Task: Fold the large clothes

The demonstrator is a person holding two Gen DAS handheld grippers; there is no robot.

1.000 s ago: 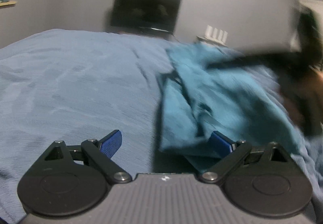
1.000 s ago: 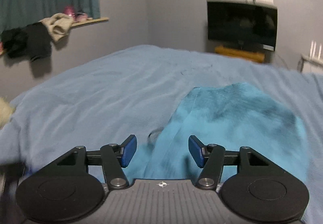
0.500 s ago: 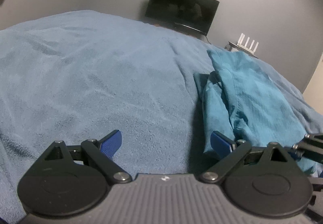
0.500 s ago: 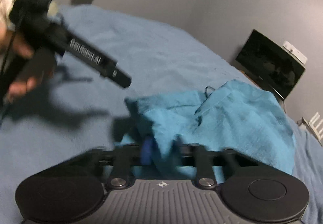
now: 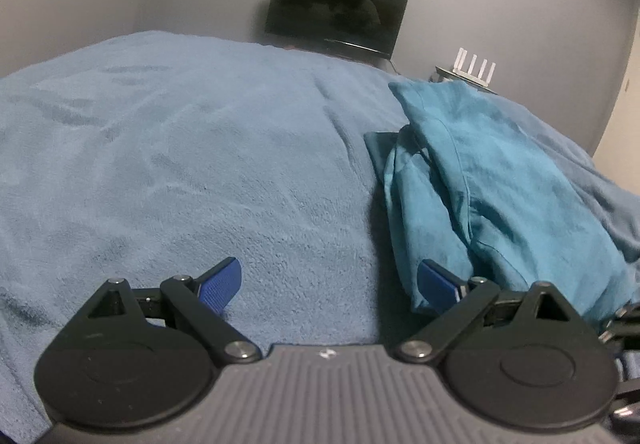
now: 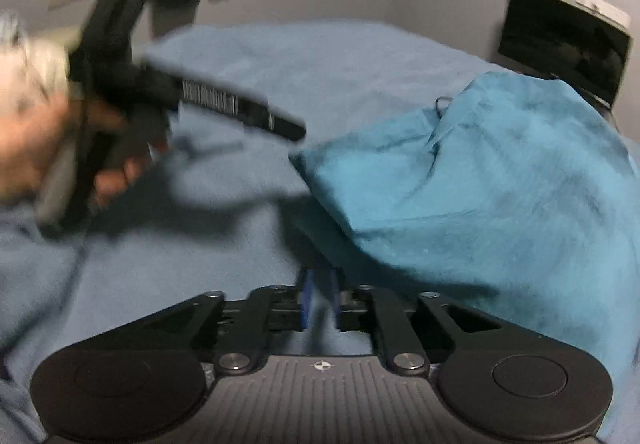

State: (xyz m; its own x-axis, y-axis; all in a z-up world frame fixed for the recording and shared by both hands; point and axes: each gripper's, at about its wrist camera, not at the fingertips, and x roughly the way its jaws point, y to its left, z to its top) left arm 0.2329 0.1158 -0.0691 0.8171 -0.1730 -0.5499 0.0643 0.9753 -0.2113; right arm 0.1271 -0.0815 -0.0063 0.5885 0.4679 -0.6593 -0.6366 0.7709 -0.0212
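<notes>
step: regrasp between folds, I judge | teal garment (image 5: 492, 179) bunched on bed (image 5: 180, 163), right side | left gripper (image 5: 328, 280) fingers spread wide, empty, beside its hem | right gripper (image 6: 319, 302) jaws opening from near-together, blurred, no cloth visibly pinched | next: pinch near hem both sides.

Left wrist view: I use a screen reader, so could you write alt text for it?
A teal garment lies bunched on a light blue blanket, to the right of the open left gripper, whose right finger sits at the garment's near edge. Behind the bed, a dark TV stands against a grey wall.
</notes>
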